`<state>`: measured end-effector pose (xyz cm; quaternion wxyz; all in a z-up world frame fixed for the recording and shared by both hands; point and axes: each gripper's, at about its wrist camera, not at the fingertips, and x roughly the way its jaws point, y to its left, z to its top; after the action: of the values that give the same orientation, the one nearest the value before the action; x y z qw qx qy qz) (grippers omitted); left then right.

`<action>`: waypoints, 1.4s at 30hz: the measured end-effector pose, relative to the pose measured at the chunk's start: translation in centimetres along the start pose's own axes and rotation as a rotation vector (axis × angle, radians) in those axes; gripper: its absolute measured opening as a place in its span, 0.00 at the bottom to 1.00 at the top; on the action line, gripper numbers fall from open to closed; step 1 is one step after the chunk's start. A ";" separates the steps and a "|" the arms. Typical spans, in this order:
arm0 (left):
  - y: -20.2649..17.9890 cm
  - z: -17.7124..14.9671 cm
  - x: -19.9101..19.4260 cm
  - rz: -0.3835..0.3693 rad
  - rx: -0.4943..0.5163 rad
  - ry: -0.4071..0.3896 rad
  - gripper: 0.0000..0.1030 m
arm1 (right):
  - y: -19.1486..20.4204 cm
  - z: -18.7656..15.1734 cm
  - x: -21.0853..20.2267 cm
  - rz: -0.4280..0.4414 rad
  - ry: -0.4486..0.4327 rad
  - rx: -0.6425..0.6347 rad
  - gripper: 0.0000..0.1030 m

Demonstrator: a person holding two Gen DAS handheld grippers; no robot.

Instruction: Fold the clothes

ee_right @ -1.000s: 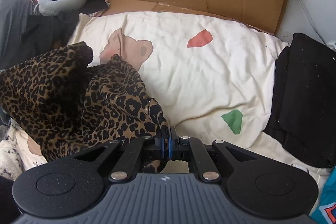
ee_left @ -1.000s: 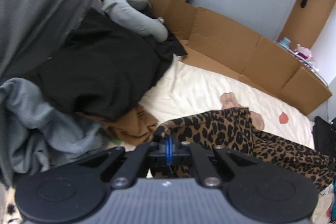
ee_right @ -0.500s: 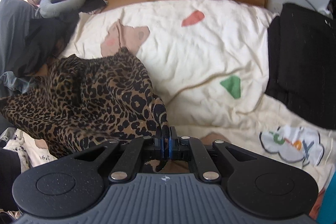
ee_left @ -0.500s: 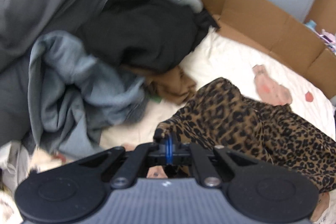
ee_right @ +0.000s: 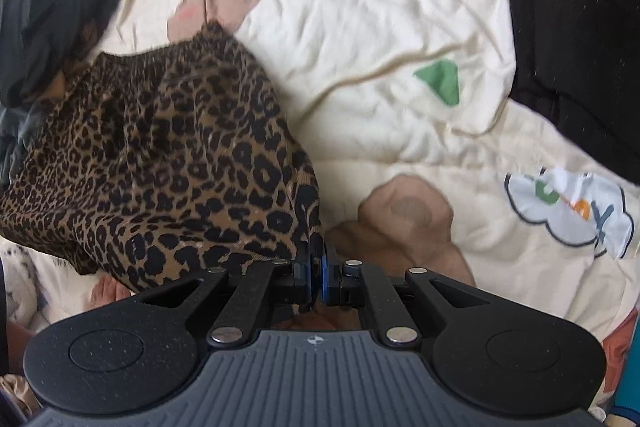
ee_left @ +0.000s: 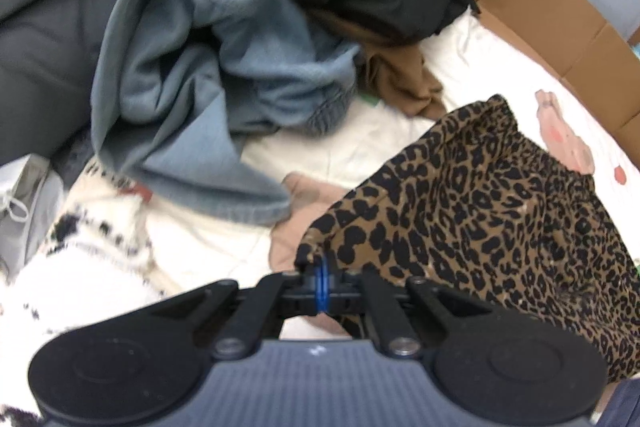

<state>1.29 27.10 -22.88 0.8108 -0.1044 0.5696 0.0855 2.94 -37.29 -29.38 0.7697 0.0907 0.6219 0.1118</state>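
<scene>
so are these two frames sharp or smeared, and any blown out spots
Left wrist view: motion blur smears the white speckled fabric and the blue-grey sweatshirt; the leopard-print garment is softer towards its far edge. Right wrist view: mild blur across the cream bedsheet, blown-out white at the top left corner, fisheye bending the edges.

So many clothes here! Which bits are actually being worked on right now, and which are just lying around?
In use:
- leopard-print garment
- left claw, shut on it
- right claw, shut on it

Just lying about:
- blue-grey sweatshirt
- black garment
- brown garment
- cardboard
</scene>
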 end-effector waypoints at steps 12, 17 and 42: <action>-0.5 2.6 -1.6 0.085 0.016 0.019 0.08 | 0.1 1.5 -0.4 0.030 -0.081 -0.002 0.38; -1.1 4.8 -1.3 0.081 0.049 0.009 0.08 | 0.9 3.2 1.1 0.050 -0.085 -0.030 0.38; -14.1 14.8 11.6 -0.034 0.307 0.030 0.36 | 6.4 11.6 8.1 0.094 -0.098 -0.150 0.43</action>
<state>22.28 17.75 -27.95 0.8100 0.0100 0.5860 -0.0180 15.54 -28.88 -32.70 0.7976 0.0673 0.5687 0.1896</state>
